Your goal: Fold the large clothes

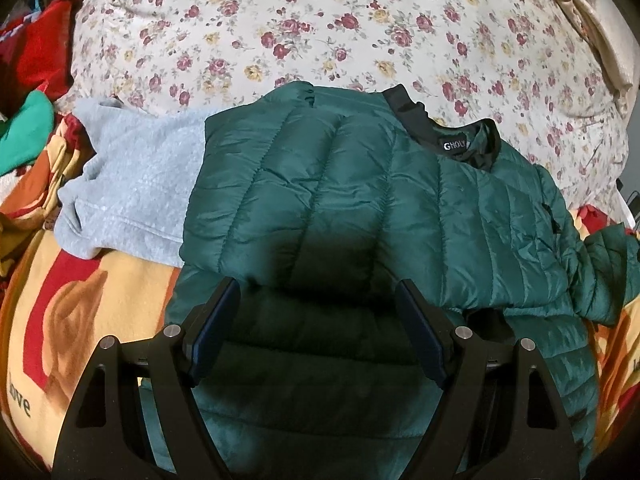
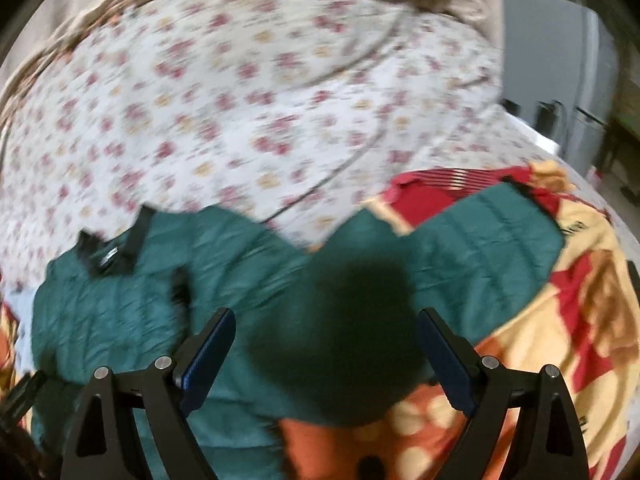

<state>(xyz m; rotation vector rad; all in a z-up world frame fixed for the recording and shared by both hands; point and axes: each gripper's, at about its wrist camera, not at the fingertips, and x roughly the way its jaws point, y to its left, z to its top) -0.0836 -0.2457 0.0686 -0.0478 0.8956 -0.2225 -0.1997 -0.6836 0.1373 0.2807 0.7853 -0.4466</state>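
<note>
Under both tools — green jacket.

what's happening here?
A person is folding a green puffer jacket on a bed with two hand-held grippers. Its left side is already folded in; the right sleeve lies spread out. The left hand-held gripper and right hand-held gripper both hover open over the jacket, gripping nothing.
</note>
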